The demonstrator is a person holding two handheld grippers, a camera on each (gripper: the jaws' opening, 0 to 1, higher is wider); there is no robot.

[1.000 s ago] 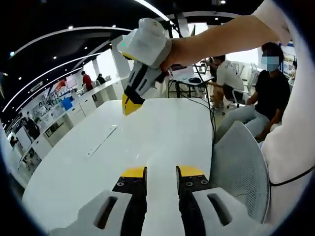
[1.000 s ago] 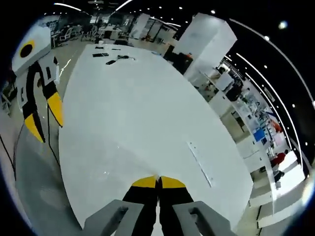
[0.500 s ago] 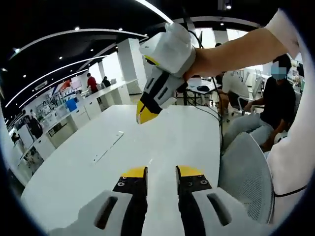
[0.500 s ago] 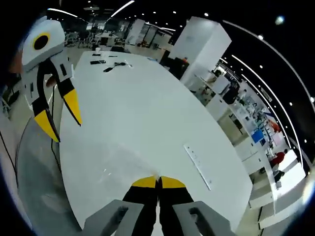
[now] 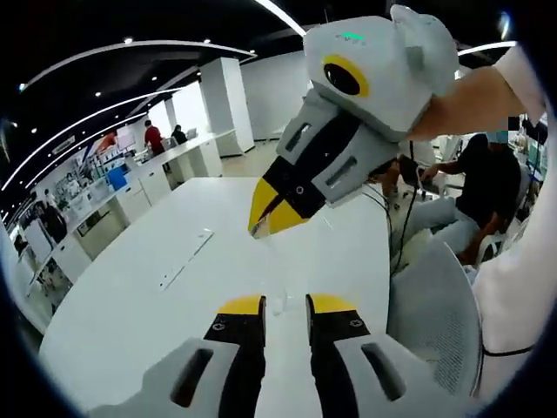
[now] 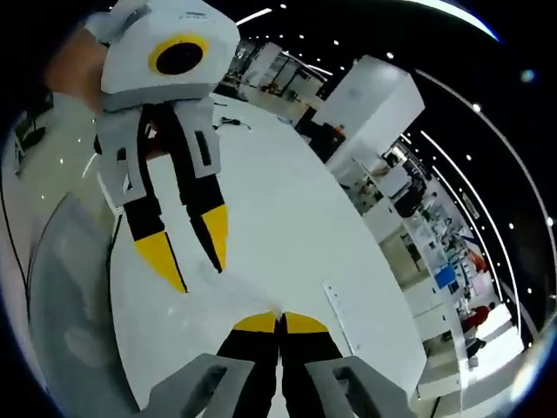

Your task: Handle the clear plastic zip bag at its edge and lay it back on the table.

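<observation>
We work above a long white worktop (image 5: 130,287), glossy and rounded at its far end, stretching out ahead of both claws. Beside the left claw, on its right, stands a grey mesh chair back (image 5: 435,305), curved and perforated. A flat white strip (image 5: 185,259) lies on the worktop ahead and to the left of the left claw.

The right claw (image 6: 280,322) has its yellow-tipped jaws pressed together, and in the left gripper view (image 5: 261,222) a thin clear film hangs from its tips: the clear plastic zip bag (image 5: 277,274), pinched at its edge, almost invisible but for faint glints. It dangles just above and ahead of the left claw (image 5: 284,304), whose jaws stand slightly apart with nothing between them.

We judge the handling step to be in hand: the bag is lifted, not yet laid down. The next move calls for lowering the right claw toward the worktop until the limp, slippery film settles flat, then parting its jaws.
</observation>
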